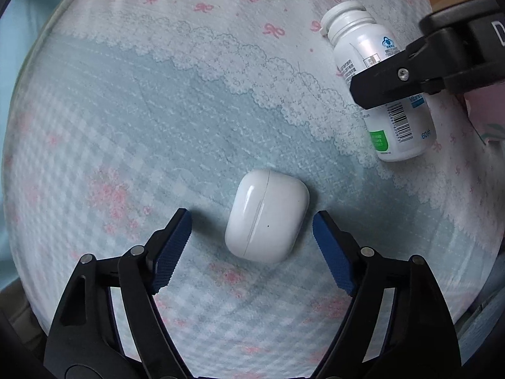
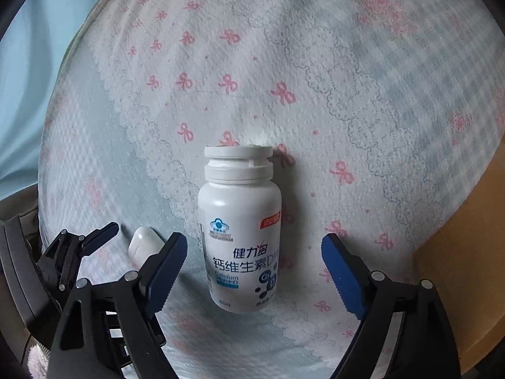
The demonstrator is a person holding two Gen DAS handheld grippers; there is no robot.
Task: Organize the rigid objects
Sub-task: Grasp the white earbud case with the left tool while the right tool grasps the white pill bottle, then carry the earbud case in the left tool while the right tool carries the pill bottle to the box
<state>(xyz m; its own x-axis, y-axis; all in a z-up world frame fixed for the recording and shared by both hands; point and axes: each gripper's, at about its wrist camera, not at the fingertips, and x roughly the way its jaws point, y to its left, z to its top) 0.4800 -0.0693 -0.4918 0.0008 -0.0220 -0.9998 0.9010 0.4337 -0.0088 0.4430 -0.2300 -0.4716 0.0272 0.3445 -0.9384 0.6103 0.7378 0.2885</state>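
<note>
Two grippers pointed down at a patterned cloth (image 1: 126,101). The left gripper (image 1: 252,232) stood open, its jaws flanking a white earbud case (image 1: 266,216) with a gap on each side. The right gripper (image 2: 254,254) was likewise open, a white bottle (image 2: 241,237) lying between its jaws, untouched by either pad.

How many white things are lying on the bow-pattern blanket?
2. A white earbud case lies between the left gripper's open fingers, and a white vitamin bottle lies on its side between the right gripper's. Others may be out of view.
</note>
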